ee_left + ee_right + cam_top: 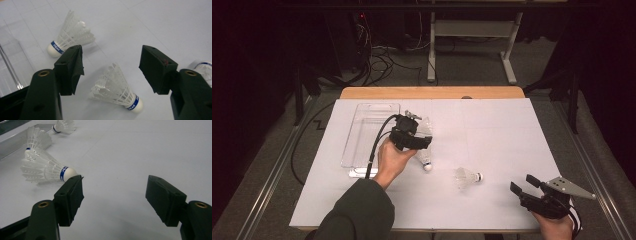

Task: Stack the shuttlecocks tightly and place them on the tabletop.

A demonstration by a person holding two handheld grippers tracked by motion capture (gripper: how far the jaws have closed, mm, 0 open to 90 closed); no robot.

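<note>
Overhead, left gripper [111, 67] fingers wide apart above a shuttlecock [116, 91], untouched; right gripper [113, 195] fingers likewise spread, empty.

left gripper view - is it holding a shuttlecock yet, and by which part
Nothing is held. The left gripper is open over a lying shuttlecock, jaws apart from it.

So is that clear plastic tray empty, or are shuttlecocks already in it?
Empty, as far as visible: the clear tray shows only white table through it.

Left tongs [418, 131] over shuttlecock [425, 161], clear tray [362, 131] beside
</note>
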